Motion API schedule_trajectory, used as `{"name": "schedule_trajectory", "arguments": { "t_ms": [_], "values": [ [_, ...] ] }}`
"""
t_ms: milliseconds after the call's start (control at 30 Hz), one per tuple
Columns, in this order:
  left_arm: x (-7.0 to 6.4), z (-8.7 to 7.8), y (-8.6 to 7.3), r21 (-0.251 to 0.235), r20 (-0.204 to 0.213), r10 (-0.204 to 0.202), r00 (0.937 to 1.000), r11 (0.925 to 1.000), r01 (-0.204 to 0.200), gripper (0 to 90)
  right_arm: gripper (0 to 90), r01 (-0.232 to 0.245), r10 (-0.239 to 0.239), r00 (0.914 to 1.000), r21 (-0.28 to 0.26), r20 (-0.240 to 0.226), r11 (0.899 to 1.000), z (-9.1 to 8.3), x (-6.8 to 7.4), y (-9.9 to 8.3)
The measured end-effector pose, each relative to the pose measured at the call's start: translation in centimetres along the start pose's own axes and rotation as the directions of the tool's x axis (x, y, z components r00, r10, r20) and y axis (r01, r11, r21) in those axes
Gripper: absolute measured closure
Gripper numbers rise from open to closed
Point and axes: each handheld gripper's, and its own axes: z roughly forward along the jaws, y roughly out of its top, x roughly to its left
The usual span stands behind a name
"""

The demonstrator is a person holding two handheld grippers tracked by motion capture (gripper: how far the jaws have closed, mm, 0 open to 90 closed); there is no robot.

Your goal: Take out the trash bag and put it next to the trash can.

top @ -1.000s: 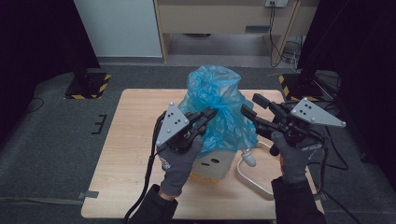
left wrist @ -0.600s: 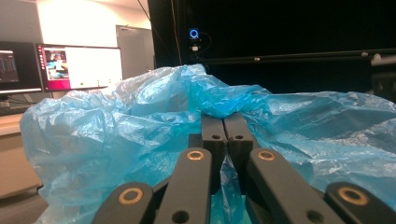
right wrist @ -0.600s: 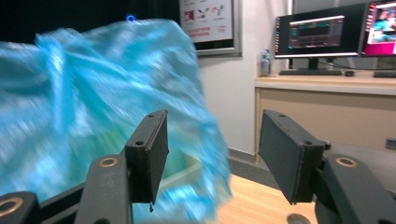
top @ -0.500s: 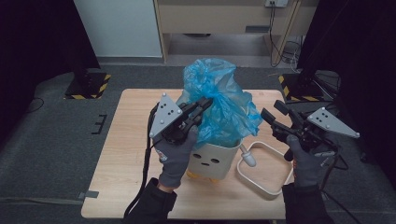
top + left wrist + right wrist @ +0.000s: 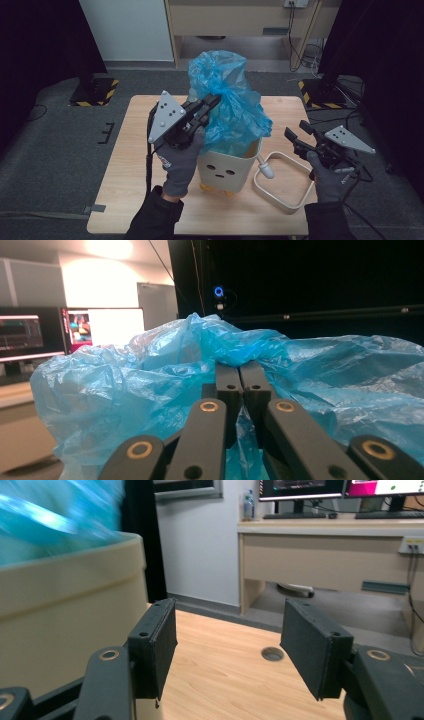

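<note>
A crumpled blue plastic bag (image 5: pixel 230 105) rises out of a cream bin (image 5: pixel 227 170) with a small face on its front, standing mid-table. My left gripper (image 5: pixel 212 101) is shut on a gathered fold of the blue plastic bag (image 5: pixel 150 385), held above the bin's left side; in the left gripper view my left gripper (image 5: pixel 241 371) has its jaws closed together on the plastic. My right gripper (image 5: pixel 295 135) hovers open to the right of the bin, holding nothing. In the right gripper view my right gripper (image 5: pixel 227 645) shows its jaws wide apart beside the cream bin (image 5: pixel 60 625).
A cream ring-shaped lid frame (image 5: pixel 282 185) lies on the wooden table (image 5: pixel 125 190) right of the bin, with a white hinge piece (image 5: pixel 265 169) at its near-left corner. A grommet hole (image 5: pixel 273 653) sits in the tabletop. A desk with monitors stands beyond.
The right gripper has let go of the bag and drawn back right and down, now open. The left gripper has lifted the bag's gathered fold slightly higher.
</note>
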Motion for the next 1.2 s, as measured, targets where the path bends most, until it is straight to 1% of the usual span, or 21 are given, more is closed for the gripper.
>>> {"name": "schedule_trajectory", "arguments": {
  "t_ms": [67,233,367,533,633,767,833,967,1200],
  "values": [
    [0.2,-0.2,0.6,-0.020,-0.007,0.003,1.0000,0.9998,-0.004,88.9,39.4,-0.007,0.007,1.0000,0.000,0.005,1.000,0.0,-0.2,-0.2],
    [0.6,-0.5,1.9,-0.075,-0.021,0.010,0.9997,0.9971,-0.012,88.9,39.4,-0.002,0.002,0.9998,0.005,0.020,1.000,-0.2,-0.6,-0.5],
    [0.7,-0.9,3.1,-0.118,-0.033,0.020,0.9993,0.9927,-0.024,88.9,39.3,-0.010,0.009,0.9996,0.005,0.027,1.000,-0.2,-0.9,-0.6],
    [0.6,-1.3,4.4,-0.152,-0.043,0.034,0.9985,0.9875,-0.040,88.9,39.0,-0.014,0.013,0.9992,0.009,0.038,1.000,-0.3,-1.2,-0.8],
    [0.6,-1.5,5.1,-0.175,-0.049,0.046,0.9978,0.9831,-0.054,88.9,38.8,-0.012,0.011,0.9992,0.010,0.039,1.000,-0.2,-1.2,-0.8],
    [0.4,-1.8,5.9,-0.219,-0.065,0.060,0.9961,0.9729,-0.073,88.9,38.8,-0.013,0.012,0.9991,0.013,0.040,1.000,-0.2,-1.2,-0.8],
    [0.4,-2.1,6.2,-0.230,-0.072,0.072,0.9948,0.9694,-0.087,88.9,38.8,-0.013,0.012,0.9990,0.013,0.042,1.000,-0.2,-1.3,-0.9],
    [0.5,-2.4,6.7,-0.242,-0.086,0.075,0.9935,0.9657,-0.094,88.9,38.7,-0.013,0.012,0.9990,0.015,0.044,1.000,-0.2,-1.4,-0.9],
    [1.3,-3.3,7.2,-0.253,-0.112,0.073,0.9910,0.9624,-0.100,88.9,38.6,-0.013,0.012,0.9988,0.021,0.047,1.000,-0.3,-1.5,-1.0]
  ]
}}
